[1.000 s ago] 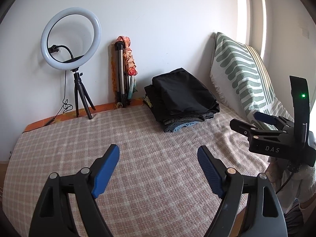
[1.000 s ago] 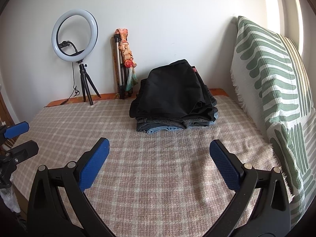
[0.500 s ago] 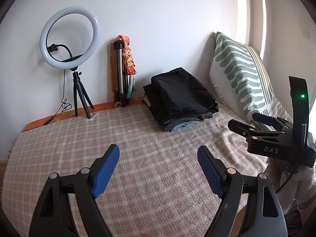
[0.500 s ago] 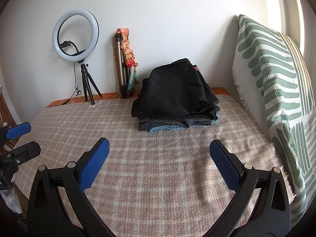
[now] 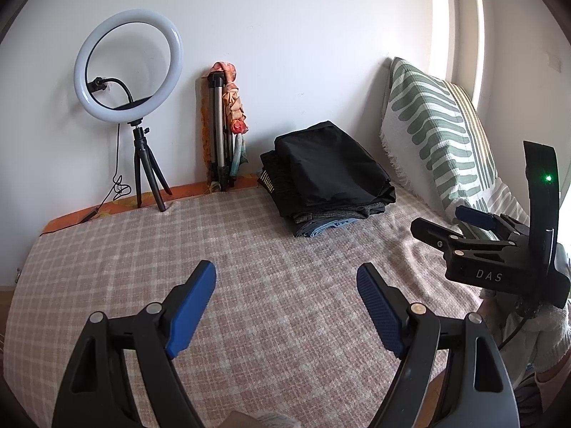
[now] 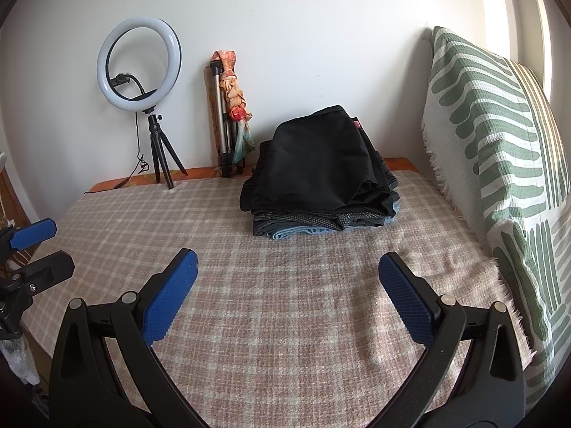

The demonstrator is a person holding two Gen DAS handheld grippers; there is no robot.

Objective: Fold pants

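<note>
A stack of folded pants point(image 5: 328, 174), black on top with grey and light blue below, sits at the far side of the checked bed cover point(image 5: 249, 249); it also shows in the right wrist view point(image 6: 317, 174). My left gripper point(image 5: 285, 285) is open and empty, held above the cover well short of the stack. My right gripper point(image 6: 287, 274) is open and empty, also short of the stack. The right gripper shows at the right of the left wrist view point(image 5: 464, 228). The left gripper shows at the left edge of the right wrist view point(image 6: 32, 249).
A ring light on a small tripod point(image 5: 128, 71) and a folded tripod with an orange cloth point(image 5: 225, 121) stand against the white back wall. A green-and-white patterned cushion point(image 6: 499, 164) leans along the bed's right side.
Both views have drifted slightly; the right wrist view has the stack a little closer and lower. Both grippers stay open and empty.
</note>
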